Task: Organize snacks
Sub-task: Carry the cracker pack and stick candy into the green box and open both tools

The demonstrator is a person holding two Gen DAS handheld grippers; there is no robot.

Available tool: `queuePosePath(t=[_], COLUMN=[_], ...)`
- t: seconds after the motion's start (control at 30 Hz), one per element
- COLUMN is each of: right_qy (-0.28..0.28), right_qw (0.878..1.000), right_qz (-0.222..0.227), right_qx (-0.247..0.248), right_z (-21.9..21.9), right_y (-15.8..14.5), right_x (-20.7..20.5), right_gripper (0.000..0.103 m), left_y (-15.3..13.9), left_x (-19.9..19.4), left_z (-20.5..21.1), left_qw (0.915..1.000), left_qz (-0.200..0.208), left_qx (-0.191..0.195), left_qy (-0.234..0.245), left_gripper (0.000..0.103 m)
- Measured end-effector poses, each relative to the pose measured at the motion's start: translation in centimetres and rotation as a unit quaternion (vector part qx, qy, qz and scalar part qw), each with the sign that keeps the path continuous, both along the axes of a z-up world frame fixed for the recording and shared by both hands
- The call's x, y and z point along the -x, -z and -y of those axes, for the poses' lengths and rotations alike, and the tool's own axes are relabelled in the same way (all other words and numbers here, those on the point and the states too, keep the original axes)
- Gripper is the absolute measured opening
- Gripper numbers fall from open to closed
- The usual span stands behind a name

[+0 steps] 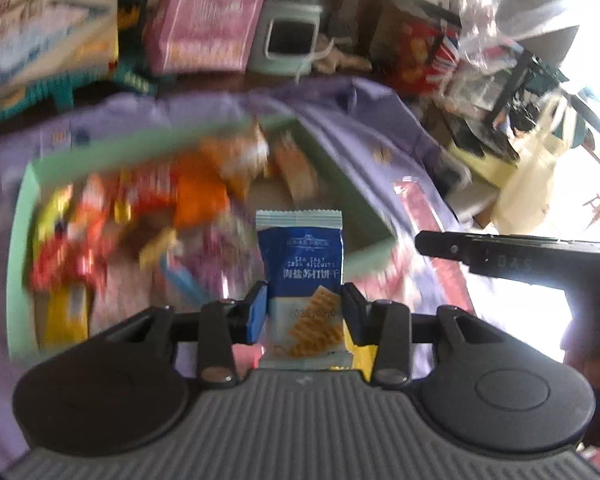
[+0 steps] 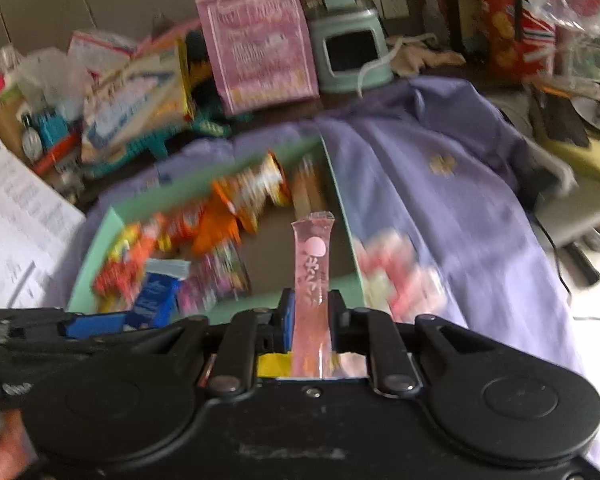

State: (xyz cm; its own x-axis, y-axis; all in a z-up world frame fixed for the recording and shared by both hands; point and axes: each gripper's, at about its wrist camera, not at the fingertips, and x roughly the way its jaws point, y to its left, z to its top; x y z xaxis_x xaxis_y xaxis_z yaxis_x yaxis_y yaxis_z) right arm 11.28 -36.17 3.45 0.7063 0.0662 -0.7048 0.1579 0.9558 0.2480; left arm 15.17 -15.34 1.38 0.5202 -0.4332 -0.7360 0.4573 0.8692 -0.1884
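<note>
My left gripper [image 1: 304, 300] is shut on a blue and white soda biscuit packet [image 1: 302, 264] and holds it upright over the near side of a light green box [image 1: 364, 204]. The box holds several orange, red, yellow and pink snack packets [image 1: 140, 216]. My right gripper [image 2: 311, 308] is shut on a clear pink jelly stick [image 2: 313, 264], held upright above the near right edge of the same box [image 2: 342, 200]. The biscuit packet [image 2: 154, 300] and the left gripper show at the lower left of the right wrist view. The right gripper's finger [image 1: 500, 250] shows at the right of the left wrist view.
The box sits on a purple cloth [image 2: 440, 208]. More pink and red packets [image 2: 400, 276] lie on the cloth right of the box. Behind stand a pink gift bag [image 2: 260, 44], a mint green appliance [image 2: 348, 52], stacked boxes [image 2: 132, 92] and clutter. White paper [image 2: 16, 216] lies left.
</note>
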Motion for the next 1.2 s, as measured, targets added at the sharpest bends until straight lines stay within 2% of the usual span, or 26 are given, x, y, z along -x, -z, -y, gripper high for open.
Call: queuePosePath(t=[0.13, 0.33, 0.6, 0.63, 0.7, 0.73, 0.77, 0.83, 0.9, 1.2], right_qy=[-0.011, -0.031, -0.038, -0.037, -0.029, -0.026, -0.021, -0.013, -0.011, -0.005], right_qw=[1.0, 0.999, 0.999, 0.999, 1.0, 1.0, 1.0, 1.0, 0.999, 1.0], right_qz=[0.008, -0.006, -0.022, -0.021, -0.009, -0.002, 0.006, 0.026, 0.033, 0.011], right_qx=[0.008, 0.011, -0.004, -0.004, -0.003, -0.006, -0.008, -0.003, 0.004, -0.001], right_z=[-0.2, -0.1, 0.1, 0.1, 0.2, 0.3, 0.3, 0.3, 0.1, 0.0], right_y=[-0.3, 1.0, 3.1, 3.1, 2.7, 2.4, 2.1, 1.1, 0.6, -0.1], right_x=[-4.8, -10.4, -12.9, -12.7, -12.4, -11.9, -11.6, -10.8, -10.4, -7.1], right_gripper=[0.017, 0.017, 0.017, 0.02, 0.032, 0.053, 0.081, 0.103, 0.103, 0.103], left_y=[0.1, 2.4, 5.2, 5.3, 5.5, 5.5, 5.4, 5.0, 4.8, 3.0], left_x=[-4.3, -8.9, -11.0, -11.1, -11.2, -11.2, -11.2, -10.9, -10.7, -8.1], left_z=[2.1, 3.7, 4.4, 4.4, 4.3, 4.3, 4.2, 4.0, 3.9, 1.9], left_qw=[0.9996, 0.9989, 0.9979, 0.9977, 0.9972, 0.9971, 0.9969, 0.9964, 0.9961, 0.9952], left_qz=[0.014, -0.018, -0.04, -0.042, -0.044, -0.043, -0.039, -0.026, -0.027, -0.02], left_qx=[-0.009, -0.01, -0.029, -0.031, -0.037, -0.04, -0.042, -0.05, -0.055, -0.054], left_qy=[-0.023, -0.042, -0.041, -0.043, -0.047, -0.049, -0.054, -0.063, -0.064, -0.079], left_gripper=[0.039, 0.039, 0.04, 0.041, 0.062, 0.085, 0.103, 0.103, 0.103, 0.103])
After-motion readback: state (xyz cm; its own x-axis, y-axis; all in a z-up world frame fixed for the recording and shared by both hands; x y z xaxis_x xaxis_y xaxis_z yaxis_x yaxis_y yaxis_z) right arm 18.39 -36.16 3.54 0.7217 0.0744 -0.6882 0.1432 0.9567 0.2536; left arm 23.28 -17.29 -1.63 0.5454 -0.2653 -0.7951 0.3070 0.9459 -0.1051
